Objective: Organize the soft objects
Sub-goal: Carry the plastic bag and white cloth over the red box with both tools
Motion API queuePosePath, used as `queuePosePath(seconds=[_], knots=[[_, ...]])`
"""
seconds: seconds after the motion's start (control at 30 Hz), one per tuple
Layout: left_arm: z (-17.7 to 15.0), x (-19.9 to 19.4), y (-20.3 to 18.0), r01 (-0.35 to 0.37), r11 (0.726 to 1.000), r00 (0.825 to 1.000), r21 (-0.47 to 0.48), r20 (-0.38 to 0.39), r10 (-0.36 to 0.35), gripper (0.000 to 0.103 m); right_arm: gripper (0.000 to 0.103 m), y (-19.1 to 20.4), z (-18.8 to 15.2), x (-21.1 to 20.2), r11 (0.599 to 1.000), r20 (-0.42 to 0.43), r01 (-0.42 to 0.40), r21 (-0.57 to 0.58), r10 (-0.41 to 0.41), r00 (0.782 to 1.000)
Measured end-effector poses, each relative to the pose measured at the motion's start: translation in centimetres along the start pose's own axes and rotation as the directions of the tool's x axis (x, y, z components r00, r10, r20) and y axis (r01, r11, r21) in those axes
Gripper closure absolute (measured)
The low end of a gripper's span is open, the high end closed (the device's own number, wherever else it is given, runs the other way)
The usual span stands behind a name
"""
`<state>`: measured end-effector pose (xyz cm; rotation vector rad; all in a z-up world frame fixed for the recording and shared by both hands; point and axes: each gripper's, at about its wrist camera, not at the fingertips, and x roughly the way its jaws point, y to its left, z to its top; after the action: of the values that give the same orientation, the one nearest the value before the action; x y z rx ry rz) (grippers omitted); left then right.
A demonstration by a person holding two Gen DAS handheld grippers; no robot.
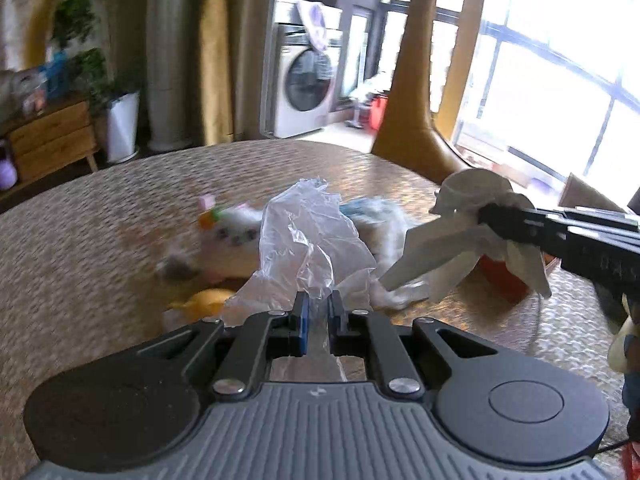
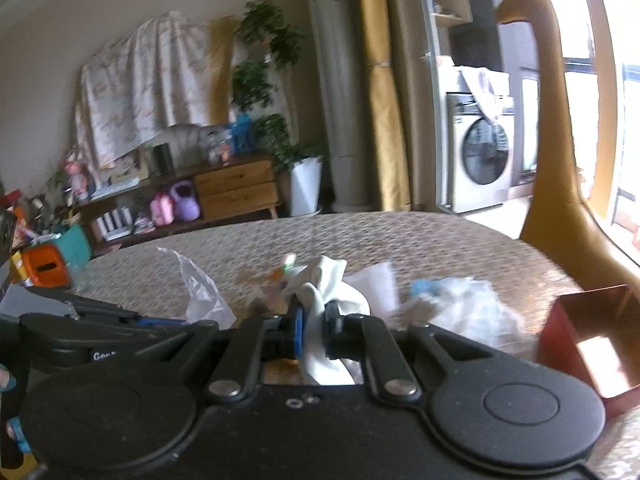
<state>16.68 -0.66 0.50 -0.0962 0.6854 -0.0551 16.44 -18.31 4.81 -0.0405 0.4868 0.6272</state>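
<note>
Both pairs of jaws are pinched close, each on something soft. At the lower middle of the left wrist view, the left gripper (image 1: 318, 308) clamps a clear plastic bag (image 1: 304, 236), which billows up crumpled above the blue pads. At the right edge of that frame the right gripper (image 1: 486, 213) reaches in from the side, nipping a white cloth (image 1: 472, 200) that drapes over and below its fingertips.

From the right wrist view, the same cloth (image 2: 324, 300) is bunched between the right gripper's (image 2: 316, 320) pads, a fold trailing down toward the camera. The bag (image 2: 200, 292) shows at lower left, beside the dark body of the left gripper.

Behind both loads, a woven table (image 1: 120, 216) fills the middle of the frame. On it, blurred, lie a white plush toy (image 1: 232, 232) with coloured bits and, to its right, a pale crinkled heap (image 2: 460, 304) that may be more plastic. A yellow thing (image 1: 208, 298) sits near the bag's lower left. A red box (image 2: 592, 344), open on top, stands at the lower right of the right wrist view.
</note>
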Motion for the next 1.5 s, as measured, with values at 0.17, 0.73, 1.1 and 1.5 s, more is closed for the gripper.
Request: queuePosePath(seconds=[0.17, 0.73, 1.1, 1.5], knots=[[2.2, 2.2, -3.8, 0.064, 0.997, 0.998, 0.041, -0.003, -0.064, 0.094, 0.094, -4.3, 0.7, -1.2, 0.997, 0.017, 0.075, 0.032, -0.075, 0.997], [9.1, 11.6, -17.6, 0.274, 0.946, 0.962, 0.175, -0.068, -0.266, 0.094, 0.094, -18.0, -0.9, -3.5, 0.943, 0.027, 0.305, 0.134, -0.311, 0.95], [11.4, 20.2, -25.1, 0.432, 0.888, 0.9, 0.157, -0.146, -0.411, 0.094, 0.094, -24.3, -3.8, -2.3, 0.907, -0.057, 0.375, 0.192, -0.372, 0.927], [11.5, 29.4, -29.4, 0.461, 0.879, 0.871, 0.12, -0.25, -0.423, 0.094, 0.094, -27.3, -5.1, 0.9, 0.902, -0.149, 0.389, 0.188, -0.365, 0.919]])
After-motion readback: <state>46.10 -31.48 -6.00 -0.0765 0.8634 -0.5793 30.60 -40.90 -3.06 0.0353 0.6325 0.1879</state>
